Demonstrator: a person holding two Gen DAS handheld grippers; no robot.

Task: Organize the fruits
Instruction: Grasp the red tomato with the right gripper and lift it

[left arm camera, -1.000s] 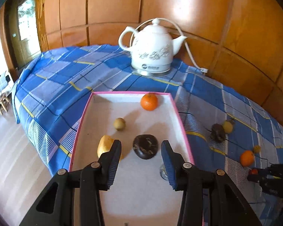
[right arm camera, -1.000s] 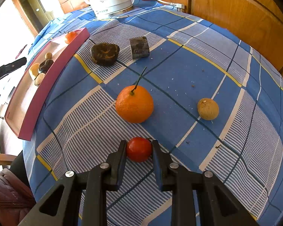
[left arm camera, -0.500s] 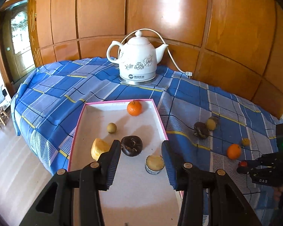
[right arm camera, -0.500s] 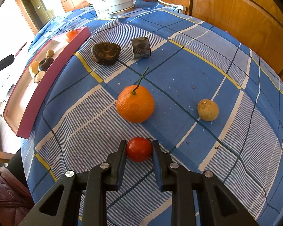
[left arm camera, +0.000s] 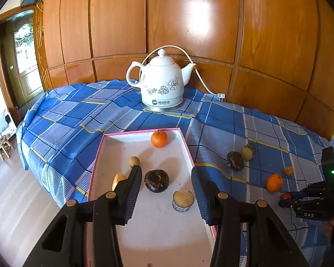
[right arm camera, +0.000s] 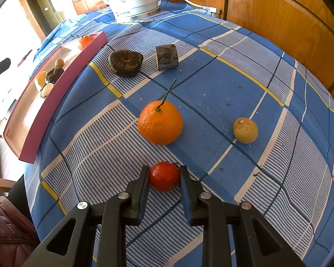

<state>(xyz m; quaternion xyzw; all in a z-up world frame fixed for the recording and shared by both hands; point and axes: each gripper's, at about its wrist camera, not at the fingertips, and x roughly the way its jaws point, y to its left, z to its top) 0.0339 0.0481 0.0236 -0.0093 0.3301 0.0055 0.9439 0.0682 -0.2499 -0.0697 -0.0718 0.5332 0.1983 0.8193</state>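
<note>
Right hand-held gripper [right arm camera: 164, 173] tight on the small red tomato [right arm camera: 164, 179] (left hand-held gripper [left arm camera: 167, 178] apart, empty, over the pink tray [left arm camera: 187, 146]).

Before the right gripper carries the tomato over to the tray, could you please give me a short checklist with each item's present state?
1. Right gripper shut on the tomato: ok.
2. Tomato centred between the fingers: ok.
3. Tomato lifted off the cloth: cannot tell.
4. Free space in the tray: ok, its near half is bare.
5. Left gripper empty but hanging over the tray: not ok, it may block the drop.
6. Orange just ahead of the tomato: not ok, it lies close to the path.
</note>
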